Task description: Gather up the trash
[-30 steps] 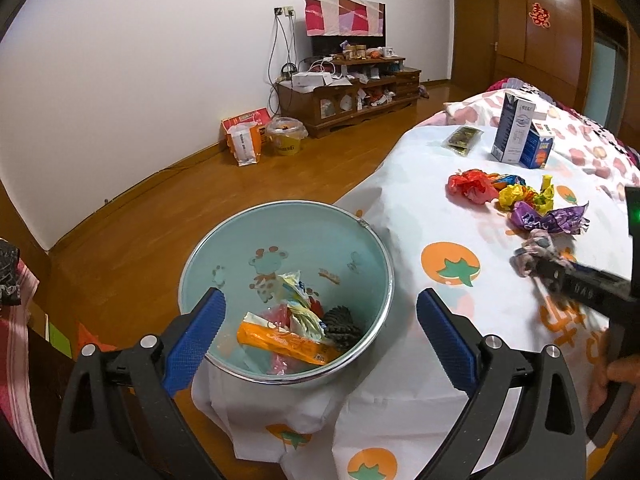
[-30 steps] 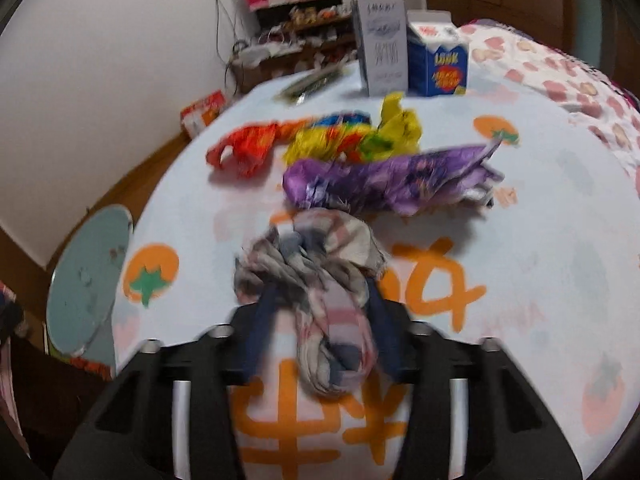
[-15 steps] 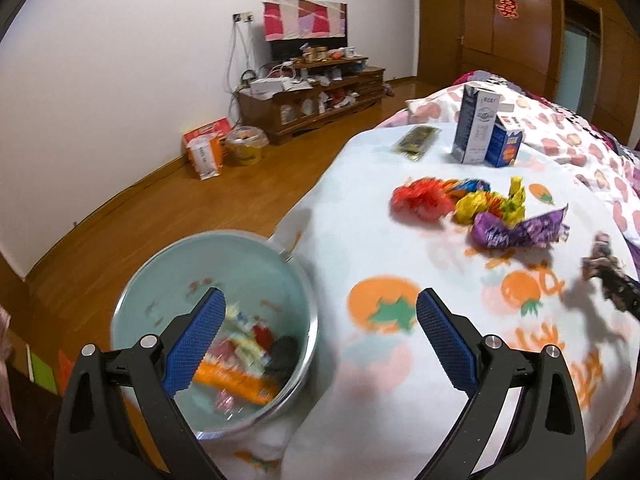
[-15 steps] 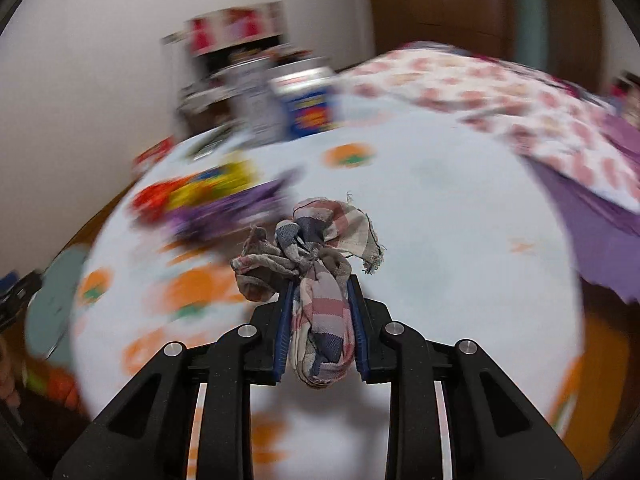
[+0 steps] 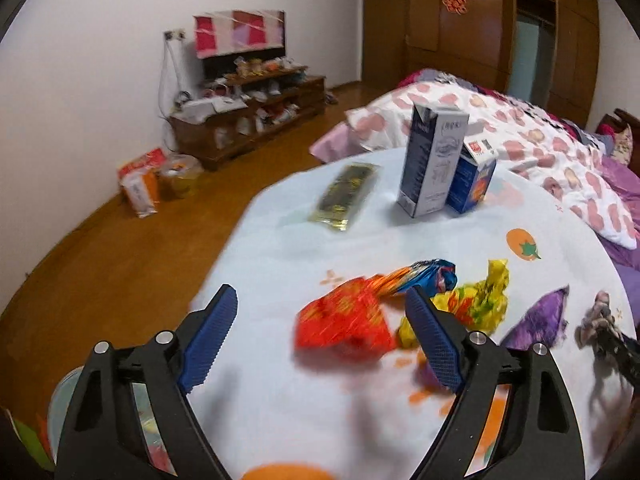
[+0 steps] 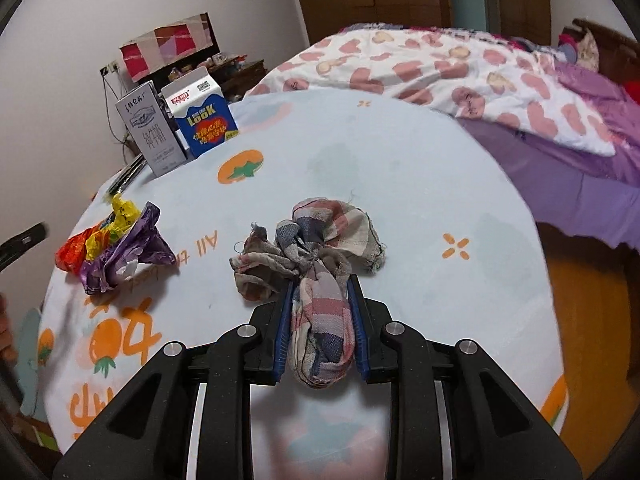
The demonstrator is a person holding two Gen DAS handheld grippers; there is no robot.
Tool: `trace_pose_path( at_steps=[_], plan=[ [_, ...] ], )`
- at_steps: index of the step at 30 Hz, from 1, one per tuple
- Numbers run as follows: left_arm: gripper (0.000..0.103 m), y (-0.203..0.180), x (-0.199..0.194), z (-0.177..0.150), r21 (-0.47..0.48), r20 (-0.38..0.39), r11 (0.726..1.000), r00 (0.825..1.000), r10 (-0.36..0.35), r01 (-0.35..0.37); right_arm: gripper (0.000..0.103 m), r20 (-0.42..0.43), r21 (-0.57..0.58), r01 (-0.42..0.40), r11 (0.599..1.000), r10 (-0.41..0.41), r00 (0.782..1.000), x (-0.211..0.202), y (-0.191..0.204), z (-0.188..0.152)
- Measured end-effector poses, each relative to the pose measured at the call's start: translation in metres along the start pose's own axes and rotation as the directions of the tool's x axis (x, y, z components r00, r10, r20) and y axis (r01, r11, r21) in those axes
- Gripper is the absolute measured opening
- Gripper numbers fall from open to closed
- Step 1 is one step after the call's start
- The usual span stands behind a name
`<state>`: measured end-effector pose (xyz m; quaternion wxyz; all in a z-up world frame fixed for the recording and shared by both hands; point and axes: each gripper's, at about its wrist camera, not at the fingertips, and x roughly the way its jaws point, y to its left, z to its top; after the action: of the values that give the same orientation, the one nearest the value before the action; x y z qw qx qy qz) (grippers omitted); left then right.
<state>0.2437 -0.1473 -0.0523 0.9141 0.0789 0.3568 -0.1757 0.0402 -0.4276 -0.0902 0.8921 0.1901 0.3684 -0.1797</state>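
Right tool (image 6: 320, 320) angled down, clamping checked rag (image 6: 316, 276), left tool (image 5: 320, 344) wide but closing, seemingly empty, over orange wrapper (image 5: 344, 320)

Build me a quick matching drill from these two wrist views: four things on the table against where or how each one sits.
Things:
1. plaid rag
2. red wrapper
3. tall grey carton
4. flat dark packet

States:
A. standing upright beside the blue carton
B. lying flat near the table's far edge
C. clamped in the right hand-held gripper
D. crumpled, ahead of the closing left hand-held gripper, untouched

Pairs: 1-C, 2-D, 3-A, 4-B
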Motion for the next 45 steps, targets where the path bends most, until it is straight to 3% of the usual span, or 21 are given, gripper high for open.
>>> trace_pose_path(
  at_steps=[5,9,10,11,19,25,32,38,45],
  plan=[
    [0.080,-0.017,0.046,-0.005,0.023,-0.111,1.000,0.994,-0.007,0.010,0.027,-0.002,-0.015,-0.016,1.000,0.016,1.000,0.000,0.002,-0.001],
    [0.048,-0.019,0.066,-0.016,0.026,-0.182,1.000,0.983,0.015,-0.010,0.027,-0.007,-0.016,-0.028,0.999,0.028,1.000,0.000,0.001,-0.001],
    [0.035,-0.016,0.064,-0.016,0.011,-0.175,1.000,0.984,0.011,-0.010,0.027,-0.008,-0.018,-0.029,0.999,0.028,1.000,0.000,0.002,-0.001],
    [0.031,-0.013,0.061,-0.015,-0.005,-0.165,1.000,0.986,-0.006,0.005,0.027,-0.008,-0.019,-0.029,0.999,0.029,1.000,0.000,0.002,-0.001],
    [0.026,0.000,0.008,-0.030,-0.023,-0.081,1.000,0.997,-0.001,-0.001,0.027,-0.006,-0.011,-0.028,1.000,0.028,1.000,0.000,0.001,0.000],
    [0.026,0.011,-0.042,-0.055,-0.043,-0.035,0.995,0.995,0.091,-0.093,0.027,-0.001,-0.018,-0.011,1.000,0.011,1.000,0.000,0.001,-0.001],
    [0.026,0.033,-0.083,-0.082,-0.095,-0.032,0.980,0.985,0.170,-0.172,0.027,0.006,-0.035,0.031,0.999,-0.031,0.999,-0.002,0.005,-0.003],
    [0.026,0.038,-0.103,-0.100,-0.117,-0.044,0.979,0.985,0.165,-0.169,0.027,0.031,-0.056,0.091,0.994,-0.089,0.996,-0.009,0.012,-0.006],
    [0.026,0.041,-0.119,-0.117,-0.126,-0.043,0.975,0.983,0.176,-0.181,0.027,0.043,-0.025,0.025,0.999,-0.024,0.999,-0.035,0.021,-0.028]
  ],
)
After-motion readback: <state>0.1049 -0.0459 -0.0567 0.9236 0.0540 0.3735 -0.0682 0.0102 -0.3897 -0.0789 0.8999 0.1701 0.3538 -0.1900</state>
